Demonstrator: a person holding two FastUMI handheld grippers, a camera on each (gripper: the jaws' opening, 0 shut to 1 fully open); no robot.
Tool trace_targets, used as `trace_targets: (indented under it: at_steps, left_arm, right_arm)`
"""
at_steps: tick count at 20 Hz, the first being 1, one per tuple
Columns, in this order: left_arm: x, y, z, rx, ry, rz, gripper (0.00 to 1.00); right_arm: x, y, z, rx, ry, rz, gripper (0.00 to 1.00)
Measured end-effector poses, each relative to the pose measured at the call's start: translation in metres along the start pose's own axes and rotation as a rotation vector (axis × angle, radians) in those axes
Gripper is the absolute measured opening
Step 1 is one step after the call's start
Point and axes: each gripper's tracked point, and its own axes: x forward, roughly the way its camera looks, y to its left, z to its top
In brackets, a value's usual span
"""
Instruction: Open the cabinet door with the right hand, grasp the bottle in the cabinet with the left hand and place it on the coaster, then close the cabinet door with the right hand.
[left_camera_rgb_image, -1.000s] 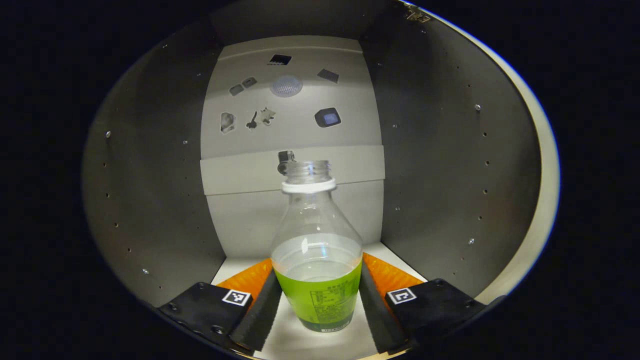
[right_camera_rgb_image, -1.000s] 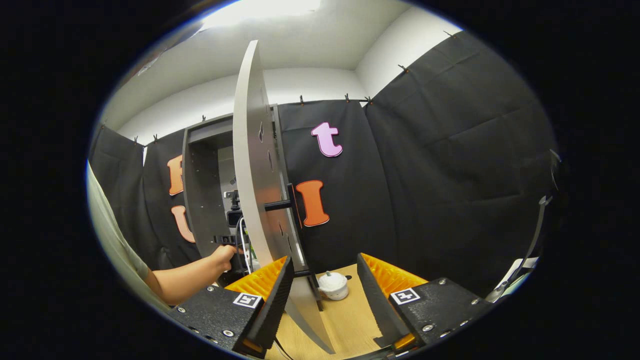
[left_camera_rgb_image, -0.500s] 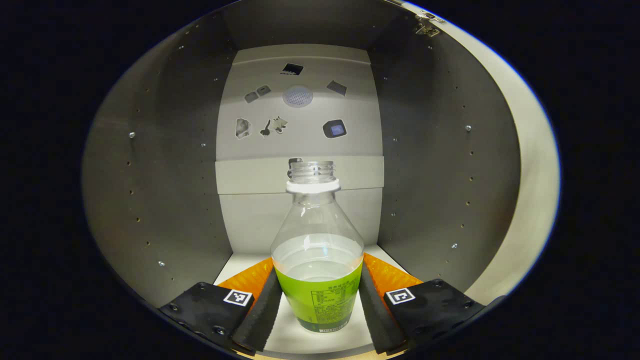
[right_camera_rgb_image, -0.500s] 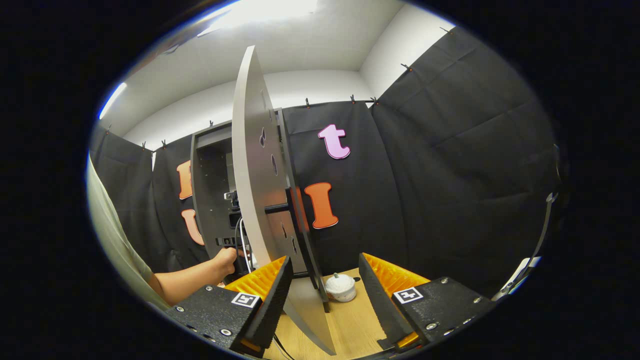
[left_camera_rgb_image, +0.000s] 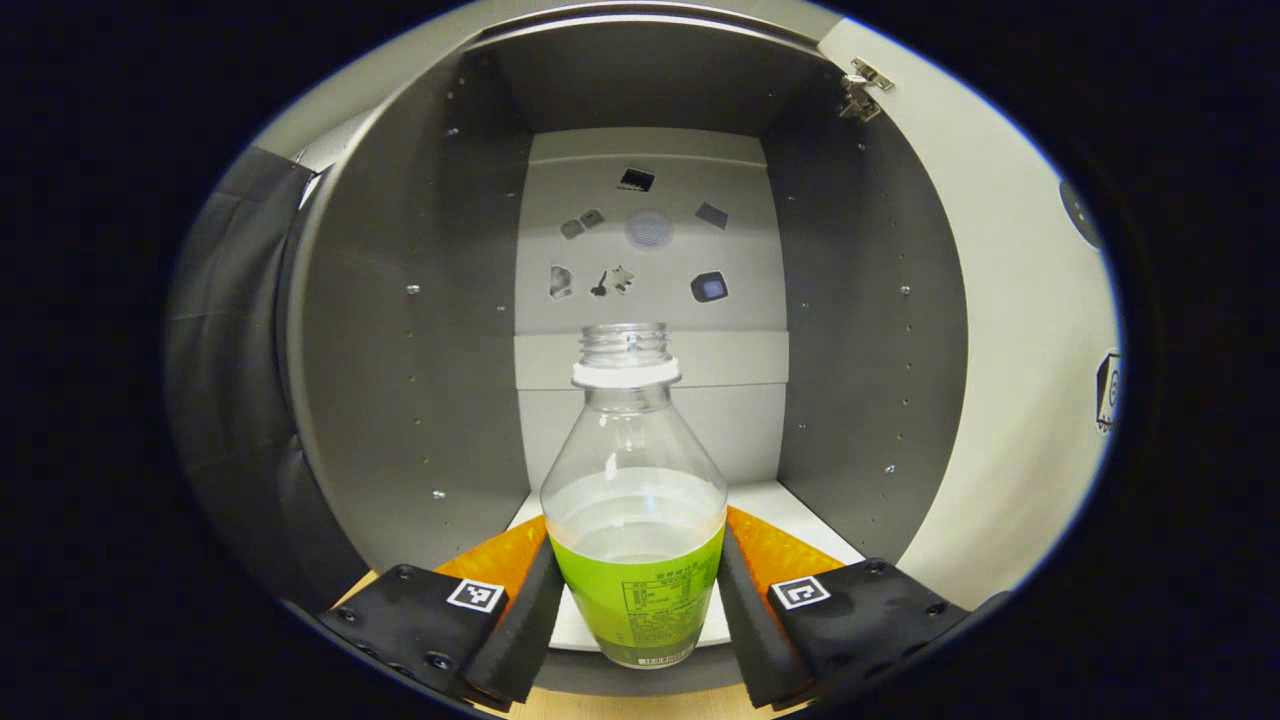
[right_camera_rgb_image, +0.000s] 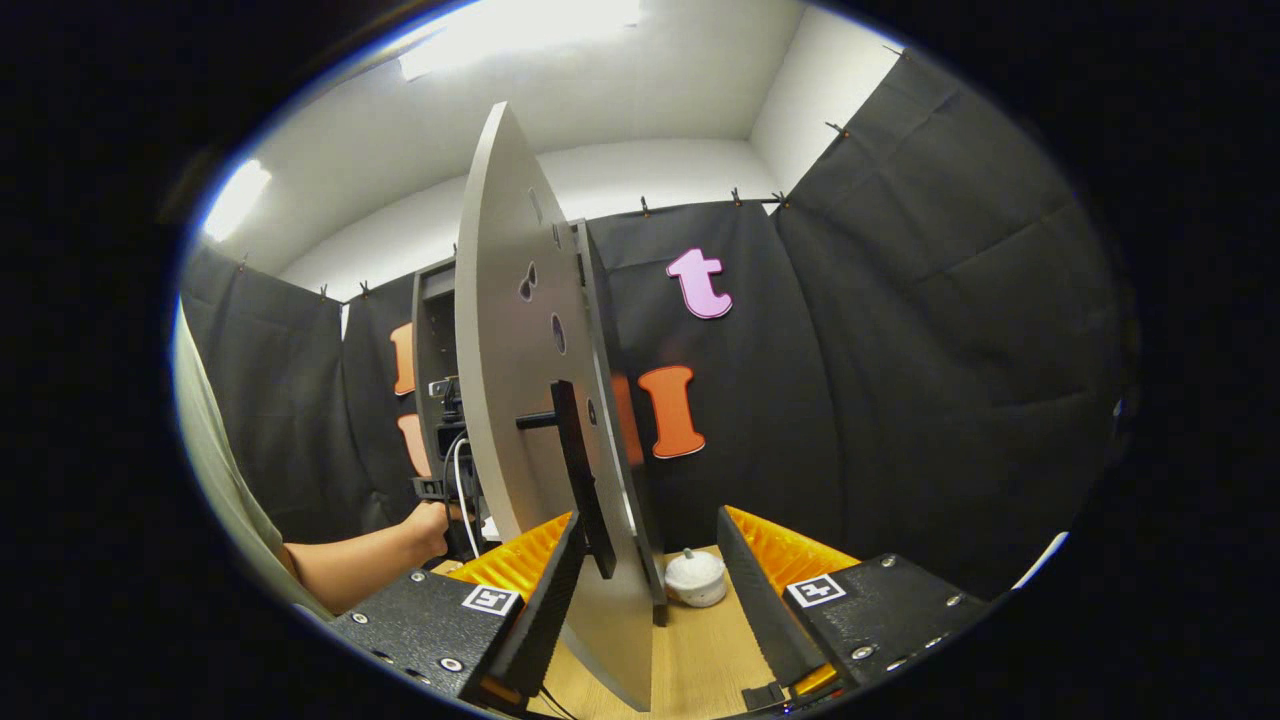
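Observation:
A clear, capless bottle with a green label and some liquid is upright between my left gripper's fingers. My left gripper is shut on its lower body, with the bottle's base level with the front edge of the grey cabinet. In the right gripper view the open cabinet door stands edge-on, its black bar handle just above my left finger. My right gripper is open, with the door's lower edge inside the gap close to the left finger.
A small white lidded pot sits on the wooden table behind the door. A person's forearm reaches to the cabinet opening at the left. The open door borders the right of the left gripper view.
My left gripper has drawn back out of the cabinet with the bottle held; the shelf now ends under the bottle. In the right gripper view the door handle has come nearer my left finger.

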Motion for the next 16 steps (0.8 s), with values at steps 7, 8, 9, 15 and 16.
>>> trace_targets:
  at_steps: [7,8,9,15,16]
  left_arm:
    - [-0.088,0.049,-0.009,-0.013,-0.014,0.123,0.82]
    - [-0.100,0.056,-0.011,-0.014,-0.019,0.135,0.82]
    - [-0.112,0.064,-0.013,-0.008,-0.019,0.153,0.82]
    - [-0.156,0.101,-0.030,-0.003,-0.013,0.205,0.84]
    - [-0.162,0.105,-0.032,-0.004,-0.014,0.207,0.82]
  right_arm:
    - [0.003,-0.024,-0.003,0.024,0.015,0.092,0.82]
    - [0.004,-0.025,-0.002,0.031,0.014,0.107,0.82]
    - [0.003,-0.025,-0.003,0.039,0.014,0.124,0.82]
    - [0.008,-0.019,-0.003,0.036,0.049,0.143,0.82]
    - [0.009,-0.016,-0.001,0.039,0.045,0.135,0.82]
